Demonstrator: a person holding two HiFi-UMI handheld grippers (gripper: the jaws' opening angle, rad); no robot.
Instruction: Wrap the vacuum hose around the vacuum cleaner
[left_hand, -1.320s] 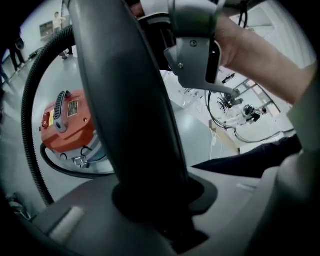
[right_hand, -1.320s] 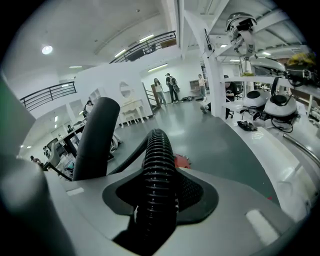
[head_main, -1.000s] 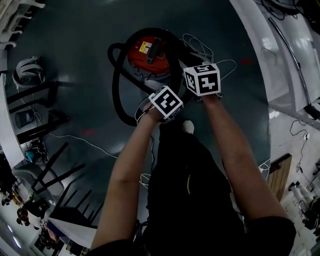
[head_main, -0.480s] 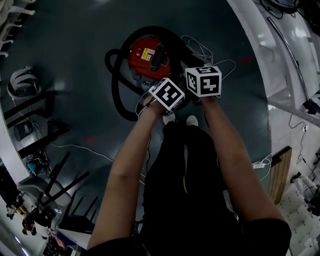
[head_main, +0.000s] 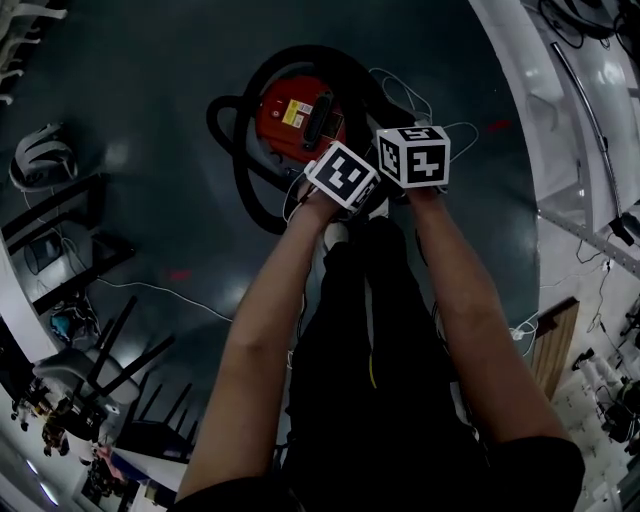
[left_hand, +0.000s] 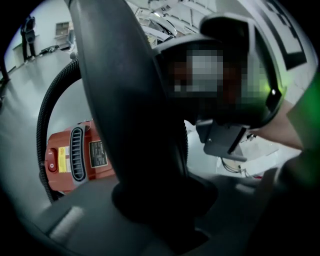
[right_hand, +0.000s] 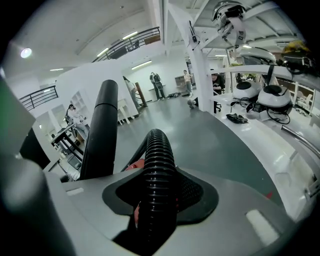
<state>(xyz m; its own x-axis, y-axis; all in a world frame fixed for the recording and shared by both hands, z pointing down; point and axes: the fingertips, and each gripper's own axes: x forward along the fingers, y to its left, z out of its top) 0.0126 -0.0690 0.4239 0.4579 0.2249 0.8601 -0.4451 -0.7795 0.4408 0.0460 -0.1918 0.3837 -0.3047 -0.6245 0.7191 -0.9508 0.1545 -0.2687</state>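
A red canister vacuum cleaner (head_main: 295, 118) sits on the dark floor (head_main: 150, 70) just beyond both pairs of fingers, its corrugated black hose (head_main: 240, 165) looped loosely round it. The right gripper (right_hand: 157, 200) has its fingers (right_hand: 260, 220) clamped on the ribbed hose, which runs ahead of them toward the canister. The left gripper (left_hand: 162, 200) is closed on the hose's smooth rigid end tube (left_hand: 125, 115). The hose looks light and springy, likely to uncoil. Its ribs offer a sure hold, while the stiff, slick tube is best gripped near its cuff.
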